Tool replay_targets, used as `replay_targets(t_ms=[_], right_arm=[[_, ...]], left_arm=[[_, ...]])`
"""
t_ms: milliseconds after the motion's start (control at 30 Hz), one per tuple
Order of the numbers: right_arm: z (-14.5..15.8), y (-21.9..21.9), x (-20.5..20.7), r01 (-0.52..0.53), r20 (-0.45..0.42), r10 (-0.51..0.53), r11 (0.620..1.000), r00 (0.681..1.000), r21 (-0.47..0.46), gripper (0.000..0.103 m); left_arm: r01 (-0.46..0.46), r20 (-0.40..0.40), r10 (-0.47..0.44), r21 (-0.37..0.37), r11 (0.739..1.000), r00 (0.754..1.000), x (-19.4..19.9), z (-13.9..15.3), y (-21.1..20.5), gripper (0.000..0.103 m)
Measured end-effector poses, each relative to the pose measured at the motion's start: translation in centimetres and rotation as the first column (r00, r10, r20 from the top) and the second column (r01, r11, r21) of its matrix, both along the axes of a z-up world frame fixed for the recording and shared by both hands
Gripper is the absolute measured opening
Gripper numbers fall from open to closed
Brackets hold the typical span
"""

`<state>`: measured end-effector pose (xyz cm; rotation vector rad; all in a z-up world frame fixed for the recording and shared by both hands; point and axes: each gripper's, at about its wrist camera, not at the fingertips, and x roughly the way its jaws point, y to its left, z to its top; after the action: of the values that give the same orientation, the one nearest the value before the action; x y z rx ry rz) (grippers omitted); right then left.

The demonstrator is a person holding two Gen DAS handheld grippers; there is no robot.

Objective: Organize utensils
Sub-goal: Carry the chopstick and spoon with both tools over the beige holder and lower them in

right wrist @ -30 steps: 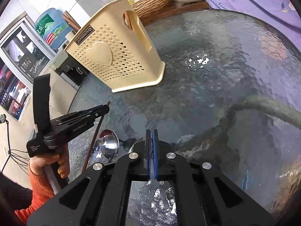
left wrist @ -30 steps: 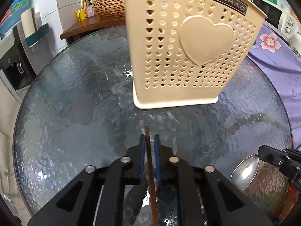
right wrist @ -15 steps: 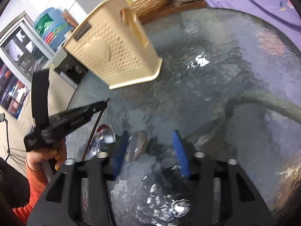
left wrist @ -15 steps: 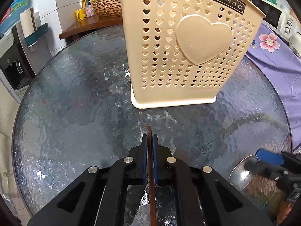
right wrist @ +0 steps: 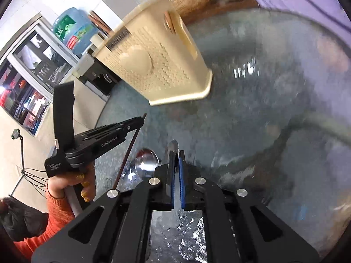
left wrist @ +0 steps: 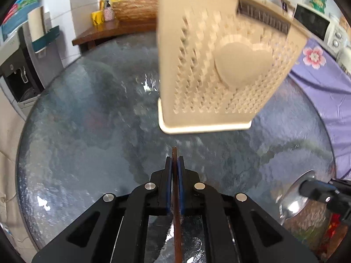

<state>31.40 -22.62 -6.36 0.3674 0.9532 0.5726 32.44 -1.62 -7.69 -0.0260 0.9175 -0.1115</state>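
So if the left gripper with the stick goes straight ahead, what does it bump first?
Probably the cream basket. The left gripper points its chopstick at the base, though some glass table lies between them.

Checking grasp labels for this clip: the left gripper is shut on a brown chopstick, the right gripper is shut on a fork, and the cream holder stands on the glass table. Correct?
One error: the right gripper is shut on a metal spoon, not a fork, as the right wrist view shows. The left gripper does clamp the brown chopstick, and the cream holder stands on the glass table.
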Motion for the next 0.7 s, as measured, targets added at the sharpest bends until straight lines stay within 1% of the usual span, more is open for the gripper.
replay_targets(t_ms=[200, 400, 567, 700], right_arm=[[4.6, -0.1, -1.3, 0.002, 0.15, 0.008, 0.998, 0.989, -0.069, 0.002], [9.1, -0.2, -2.9, 0.004, 0.272, 0.032, 0.991, 0.962, -0.13, 0.002], [12.0, -0.1, -3.8, 0.01, 0.348, 0.057, 0.982, 0.936, -0.189, 0.002], [13.6, 0.6, -3.8, 0.011, 0.387, 0.083, 0.972, 0.918, -0.234, 0.002]], left_arm=[[-0.007, 0.088, 0.011, -0.041, 0.999, 0.996, -1.5, 3.8, 0.8, 0.005], [0.007, 0.205, 0.009, -0.08, 0.997, 0.979, -4.4, 8.6, 1.6, 0.005], [0.028, 0.284, -0.007, -0.068, 0.997, 0.959, -6.8, 11.7, 1.5, 0.005], [0.043, 0.339, -0.021, -0.056, 0.998, 0.94, -8.0, 13.9, 1.9, 0.005]])
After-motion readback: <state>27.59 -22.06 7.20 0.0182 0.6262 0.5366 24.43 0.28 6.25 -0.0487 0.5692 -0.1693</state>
